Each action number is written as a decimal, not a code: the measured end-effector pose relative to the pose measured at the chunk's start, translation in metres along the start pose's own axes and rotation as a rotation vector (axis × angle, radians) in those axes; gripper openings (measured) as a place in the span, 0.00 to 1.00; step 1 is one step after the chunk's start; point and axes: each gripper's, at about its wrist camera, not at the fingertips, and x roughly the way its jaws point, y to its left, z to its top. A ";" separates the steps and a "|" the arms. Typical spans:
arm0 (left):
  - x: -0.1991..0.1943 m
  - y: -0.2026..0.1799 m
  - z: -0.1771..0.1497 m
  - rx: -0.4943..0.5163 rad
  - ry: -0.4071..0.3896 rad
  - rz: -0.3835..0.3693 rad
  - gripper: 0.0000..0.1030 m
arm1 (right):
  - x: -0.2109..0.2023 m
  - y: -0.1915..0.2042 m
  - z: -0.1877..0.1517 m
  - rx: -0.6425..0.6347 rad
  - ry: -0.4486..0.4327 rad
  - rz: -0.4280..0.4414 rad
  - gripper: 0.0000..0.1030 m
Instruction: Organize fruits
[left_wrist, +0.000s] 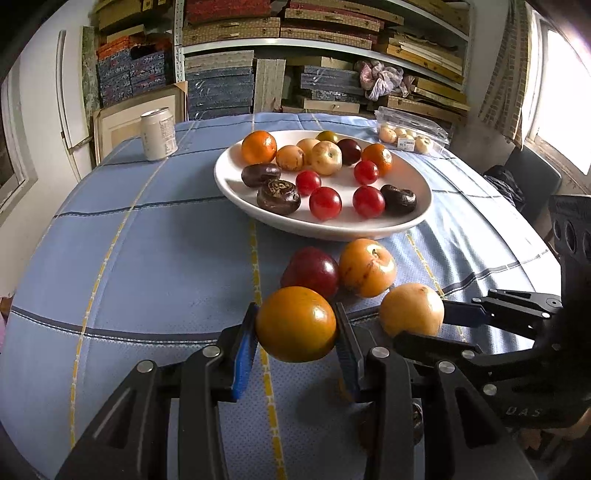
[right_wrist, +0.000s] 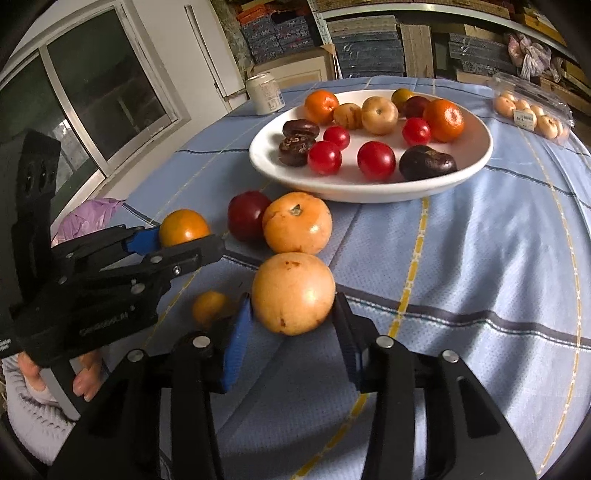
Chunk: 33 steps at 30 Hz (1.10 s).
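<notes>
My left gripper (left_wrist: 296, 325) is shut on an orange fruit (left_wrist: 295, 324), held just above the blue cloth; it also shows in the right wrist view (right_wrist: 183, 227). My right gripper (right_wrist: 293, 301) is shut on a pale orange round fruit (right_wrist: 293, 293), seen in the left wrist view (left_wrist: 412, 309) too. A dark red plum (left_wrist: 311, 270) and an orange persimmon-like fruit (left_wrist: 366, 266) lie on the cloth in front of the white plate (left_wrist: 236, 184). The plate holds several fruits: red ones, dark ones, oranges and pale ones.
A drink can (left_wrist: 159, 133) stands at the table's far left. A clear plastic pack of pale fruits (left_wrist: 410, 134) lies at the far right. A small orange fruit (right_wrist: 210, 306) lies on the cloth under the left gripper. Shelves of boxes stand behind the table.
</notes>
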 end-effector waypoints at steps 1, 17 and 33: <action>0.000 0.000 0.000 -0.002 0.000 0.000 0.38 | 0.000 0.000 0.000 -0.001 -0.001 -0.001 0.42; 0.018 0.003 0.083 -0.032 -0.049 -0.006 0.38 | -0.066 -0.053 0.073 0.164 -0.249 0.012 0.41; 0.089 0.018 0.141 -0.088 -0.032 -0.037 0.56 | 0.017 -0.090 0.119 0.239 -0.183 -0.004 0.49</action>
